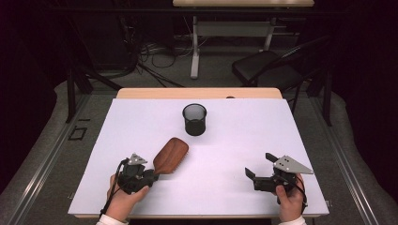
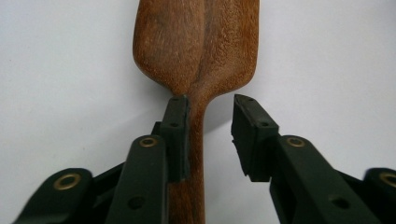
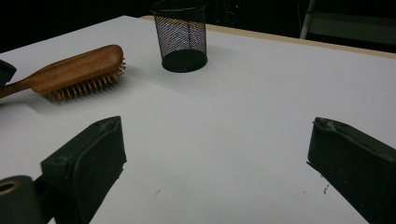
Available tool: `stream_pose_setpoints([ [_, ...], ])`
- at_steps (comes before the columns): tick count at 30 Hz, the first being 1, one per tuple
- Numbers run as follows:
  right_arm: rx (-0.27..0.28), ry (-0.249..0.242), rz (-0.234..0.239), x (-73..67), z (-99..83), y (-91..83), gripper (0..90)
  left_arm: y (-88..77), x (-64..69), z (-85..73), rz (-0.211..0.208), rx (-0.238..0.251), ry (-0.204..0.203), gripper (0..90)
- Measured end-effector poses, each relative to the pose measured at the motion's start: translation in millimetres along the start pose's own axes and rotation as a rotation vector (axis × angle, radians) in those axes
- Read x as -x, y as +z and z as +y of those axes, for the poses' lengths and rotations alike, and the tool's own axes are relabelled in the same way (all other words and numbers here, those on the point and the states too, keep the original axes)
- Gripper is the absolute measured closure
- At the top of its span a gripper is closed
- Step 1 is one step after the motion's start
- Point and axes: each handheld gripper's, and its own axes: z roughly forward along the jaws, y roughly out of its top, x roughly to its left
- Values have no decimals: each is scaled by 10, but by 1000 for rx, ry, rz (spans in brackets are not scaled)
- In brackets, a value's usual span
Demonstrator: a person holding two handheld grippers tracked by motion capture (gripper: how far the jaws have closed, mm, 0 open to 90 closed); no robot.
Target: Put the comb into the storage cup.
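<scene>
Lay bristles-down on the white worktop (image 1: 281,126), that wooden hairbrush (image 1: 171,154), just short of the black mesh cup (image 1: 194,119). Straddled its handle loosely, left gripper (image 2: 211,135), fingers (image 2: 176,135) parted, one touching. Hung well right of the brush, right gripper (image 1: 258,165), wide open, nothing between.

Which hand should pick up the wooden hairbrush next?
Left. The left gripper already has its fingers either side of the hairbrush handle, though one stands clear, so it is not clamped. The right gripper sits open, far across the table.
</scene>
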Motion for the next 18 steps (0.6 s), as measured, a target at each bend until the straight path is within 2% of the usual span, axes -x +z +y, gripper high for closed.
stream_pose_setpoints([
  [10,-1,0,1,-1,-1,1,38,3,-50,-9,-6,35,-40,488],
  [13,-1,0,1,-1,-1,1,38,12,-76,-14,-17,49,-33,441],
  [16,-2,-1,2,0,-1,3,38,26,-90,-15,-28,48,-47,415],
  [18,-3,-3,3,0,-1,5,38,33,-101,-15,-22,45,-41,396],
])
